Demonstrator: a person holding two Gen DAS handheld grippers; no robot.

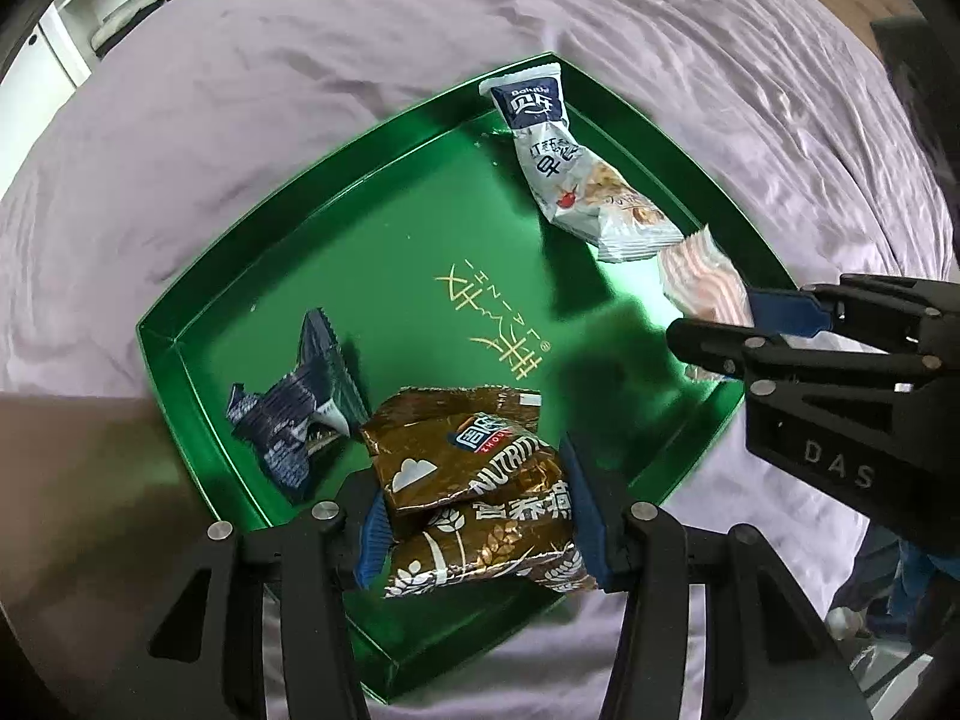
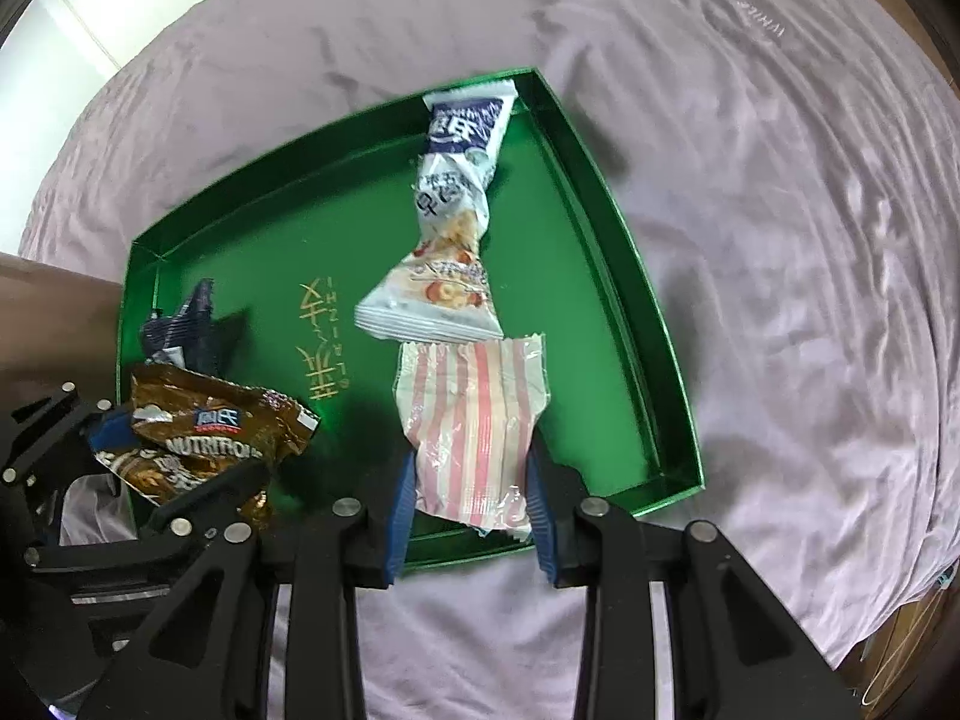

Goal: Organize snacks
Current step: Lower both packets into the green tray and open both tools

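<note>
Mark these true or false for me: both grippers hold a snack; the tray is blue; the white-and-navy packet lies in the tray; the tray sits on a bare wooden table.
1. Both grippers hold a snack: true. The left gripper clamps the brown packets; the right gripper clamps the pink-striped packet.
2. The tray is blue: false. The tray is green.
3. The white-and-navy packet lies in the tray: true.
4. The tray sits on bare wood: false. It rests on a lilac sheet.

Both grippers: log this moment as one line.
left gripper: shut on brown packet | right gripper: shut on striped packet | both over green tray
</note>
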